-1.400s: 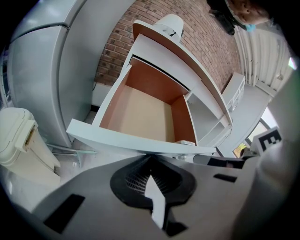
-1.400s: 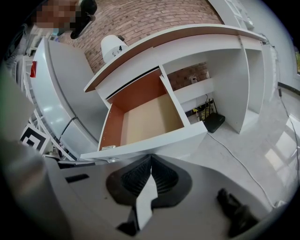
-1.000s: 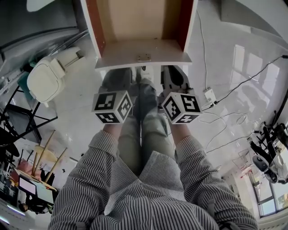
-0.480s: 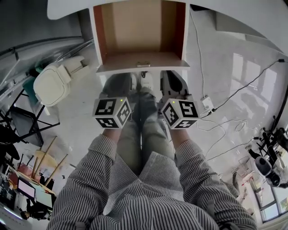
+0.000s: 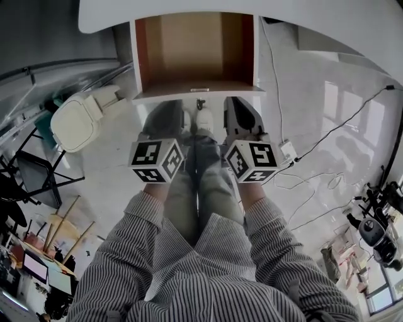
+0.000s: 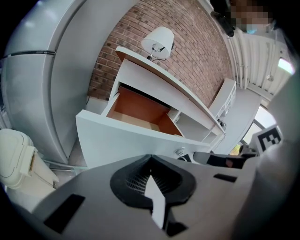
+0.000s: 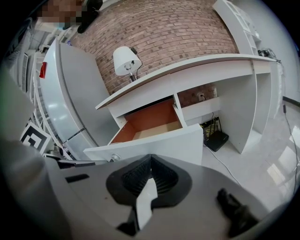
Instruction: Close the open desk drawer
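Note:
The open desk drawer (image 5: 196, 92) sticks out from under the white desk top (image 5: 189, 7); it has a white front, a small metal knob (image 5: 200, 90) and a bare brown inside. Both grippers hang side by side just short of the drawer front, apart from it. My left gripper (image 5: 164, 113) is shut and holds nothing; its view looks up at the drawer front (image 6: 122, 138) and knob (image 6: 179, 151). My right gripper (image 5: 241, 110) is also shut and holds nothing, facing the drawer front (image 7: 164, 140) and knob (image 7: 112, 157).
A white padded seat (image 5: 75, 122) stands on the floor to the left. Cables and a power block (image 5: 288, 149) lie on the glossy floor to the right. A white lamp (image 7: 125, 60) sits on the desk against a brick wall, and a black box (image 7: 215, 139) stands under it.
The view has pulled back: the drawer looks smaller and the desk top's edge now shows at the top. Both grippers stay shut, side by side below the drawer front.

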`<action>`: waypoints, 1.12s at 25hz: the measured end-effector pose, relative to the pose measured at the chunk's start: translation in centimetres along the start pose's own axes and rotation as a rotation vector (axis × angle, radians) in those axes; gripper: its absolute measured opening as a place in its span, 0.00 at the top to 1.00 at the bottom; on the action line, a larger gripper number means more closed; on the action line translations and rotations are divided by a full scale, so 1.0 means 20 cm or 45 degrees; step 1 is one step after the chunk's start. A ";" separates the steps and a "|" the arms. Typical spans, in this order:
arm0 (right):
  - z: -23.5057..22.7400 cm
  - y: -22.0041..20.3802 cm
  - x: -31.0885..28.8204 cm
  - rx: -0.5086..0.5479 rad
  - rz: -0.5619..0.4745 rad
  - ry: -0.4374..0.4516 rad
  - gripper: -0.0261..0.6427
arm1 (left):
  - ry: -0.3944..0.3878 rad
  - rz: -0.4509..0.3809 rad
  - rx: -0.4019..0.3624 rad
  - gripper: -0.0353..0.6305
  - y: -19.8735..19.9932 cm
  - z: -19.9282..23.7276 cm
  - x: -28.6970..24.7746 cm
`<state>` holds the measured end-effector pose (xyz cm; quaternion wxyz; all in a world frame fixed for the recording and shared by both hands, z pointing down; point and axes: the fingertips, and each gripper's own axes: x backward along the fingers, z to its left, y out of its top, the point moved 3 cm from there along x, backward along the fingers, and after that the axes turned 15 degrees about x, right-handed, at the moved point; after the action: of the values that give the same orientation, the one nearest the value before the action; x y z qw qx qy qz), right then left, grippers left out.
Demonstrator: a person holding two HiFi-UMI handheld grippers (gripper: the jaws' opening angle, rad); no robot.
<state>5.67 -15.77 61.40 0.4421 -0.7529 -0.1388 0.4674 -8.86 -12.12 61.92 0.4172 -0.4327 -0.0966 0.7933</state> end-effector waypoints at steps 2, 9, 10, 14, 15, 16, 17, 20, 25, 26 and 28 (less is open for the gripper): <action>0.00 0.02 0.01 0.009 -0.003 0.002 0.94 | -0.004 -0.003 0.014 0.93 0.01 -0.01 0.01; 0.01 0.06 0.01 -0.007 -0.029 0.013 0.94 | 0.010 -0.008 0.042 0.93 0.05 -0.03 0.02; 0.01 0.07 0.01 -0.011 -0.032 0.012 0.94 | 0.009 -0.009 0.043 0.93 0.06 -0.03 0.02; 0.01 0.09 0.01 -0.020 -0.031 -0.003 0.94 | 0.008 0.000 0.036 0.93 0.07 -0.04 0.02; 0.00 0.09 0.01 -0.025 -0.030 -0.007 0.94 | 0.009 0.004 0.034 0.93 0.07 -0.04 0.02; 0.00 0.09 0.01 -0.030 -0.029 -0.012 0.94 | 0.011 0.008 0.035 0.93 0.07 -0.05 0.02; 0.00 0.09 0.02 -0.035 -0.028 -0.016 0.94 | 0.012 0.010 0.036 0.93 0.07 -0.05 0.02; 0.00 0.09 0.01 -0.043 -0.024 -0.020 0.94 | 0.014 0.014 0.041 0.93 0.08 -0.06 0.03; 0.00 0.10 0.02 -0.016 -0.029 -0.050 0.94 | -0.007 0.039 0.011 0.93 0.09 -0.07 0.03; 0.00 0.10 0.02 -0.016 -0.033 -0.058 0.94 | -0.018 0.045 -0.002 0.93 0.09 -0.07 0.03; 0.00 0.10 0.02 -0.027 -0.043 -0.070 0.94 | -0.044 0.056 -0.030 0.93 0.10 -0.06 0.03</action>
<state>5.40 -16.70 59.58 0.4379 -0.7419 -0.1687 0.4789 -9.14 -13.18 59.84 0.3930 -0.4258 -0.1034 0.8084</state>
